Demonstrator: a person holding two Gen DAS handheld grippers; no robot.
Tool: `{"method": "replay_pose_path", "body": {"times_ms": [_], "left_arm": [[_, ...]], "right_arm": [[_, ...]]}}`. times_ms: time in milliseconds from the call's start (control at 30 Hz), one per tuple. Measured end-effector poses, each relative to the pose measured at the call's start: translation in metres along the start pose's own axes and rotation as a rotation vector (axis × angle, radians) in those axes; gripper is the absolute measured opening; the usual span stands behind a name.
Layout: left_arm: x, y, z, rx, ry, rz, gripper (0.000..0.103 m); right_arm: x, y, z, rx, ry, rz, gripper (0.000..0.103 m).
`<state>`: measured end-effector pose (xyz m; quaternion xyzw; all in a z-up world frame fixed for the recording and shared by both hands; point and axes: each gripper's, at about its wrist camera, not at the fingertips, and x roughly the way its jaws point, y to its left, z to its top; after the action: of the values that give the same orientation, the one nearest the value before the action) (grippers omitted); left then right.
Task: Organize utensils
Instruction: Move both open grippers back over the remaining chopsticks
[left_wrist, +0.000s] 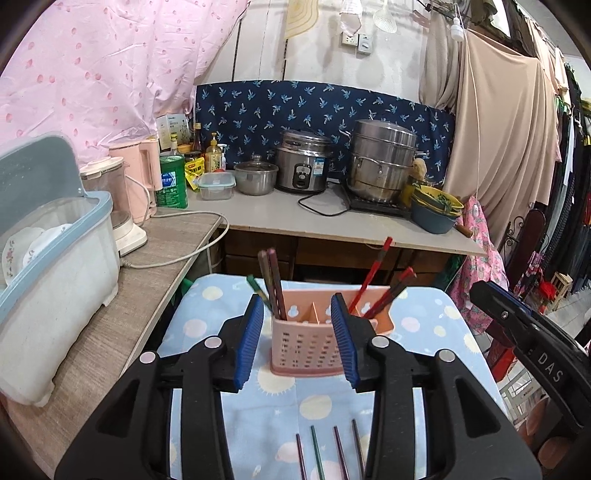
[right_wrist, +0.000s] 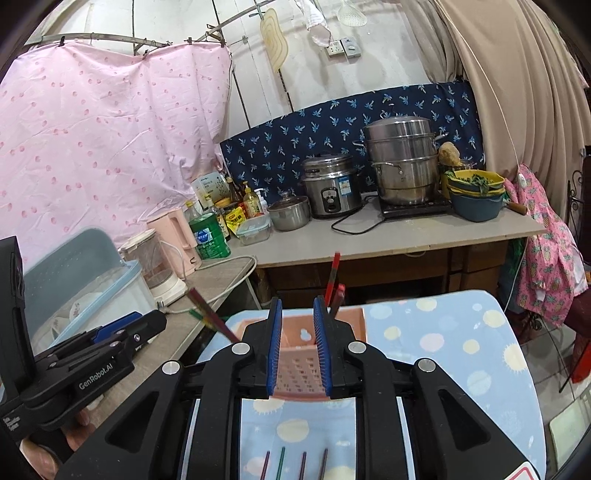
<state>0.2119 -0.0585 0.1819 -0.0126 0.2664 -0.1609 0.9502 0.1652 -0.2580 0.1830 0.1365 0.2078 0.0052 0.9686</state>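
A pink perforated utensil holder (left_wrist: 310, 339) stands on a light blue patterned cloth (left_wrist: 266, 413). Dark chopsticks (left_wrist: 271, 282) lean in its left compartment and red chopsticks (left_wrist: 373, 278) in its right. Several chopsticks (left_wrist: 328, 452) lie on the cloth near the camera. My left gripper (left_wrist: 297, 336) is open and empty, its blue pads either side of the holder in the view. My right gripper (right_wrist: 297, 347) is open and empty, hovering before the holder (right_wrist: 299, 363); loose chopsticks (right_wrist: 293, 463) lie below it. The left gripper shows at left in the right wrist view (right_wrist: 110, 339).
A counter (left_wrist: 288, 218) behind holds a rice cooker (left_wrist: 303, 166), steel steamer pot (left_wrist: 382, 162), small lidded pot (left_wrist: 255, 177), bottles and stacked bowls (left_wrist: 436, 208). A dish box (left_wrist: 51, 266), a blender and a pink kettle (left_wrist: 138, 177) stand on the left table.
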Motion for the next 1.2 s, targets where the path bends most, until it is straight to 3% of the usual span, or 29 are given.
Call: {"method": "replay_pose_path", "body": {"times_ms": [400, 633, 933, 1200], "left_arm": [[-0.024, 0.005, -0.063, 0.018, 0.079, 0.015, 0.036], [-0.027, 0.01, -0.114, 0.01, 0.177, 0.011, 0.036], [-0.025, 0.01, -0.177, -0.003, 0.297, 0.003, 0.036], [-0.024, 0.008, -0.213, -0.01, 0.368, -0.001, 0.037]], "right_arm": [[-0.038, -0.012, -0.065, -0.005, 0.101, -0.019, 0.018], [-0.051, -0.012, -0.117, -0.035, 0.191, -0.024, 0.018], [-0.053, -0.004, -0.191, -0.047, 0.336, -0.022, 0.018], [-0.048, -0.002, -0.24, -0.047, 0.428, -0.027, 0.018]]}}
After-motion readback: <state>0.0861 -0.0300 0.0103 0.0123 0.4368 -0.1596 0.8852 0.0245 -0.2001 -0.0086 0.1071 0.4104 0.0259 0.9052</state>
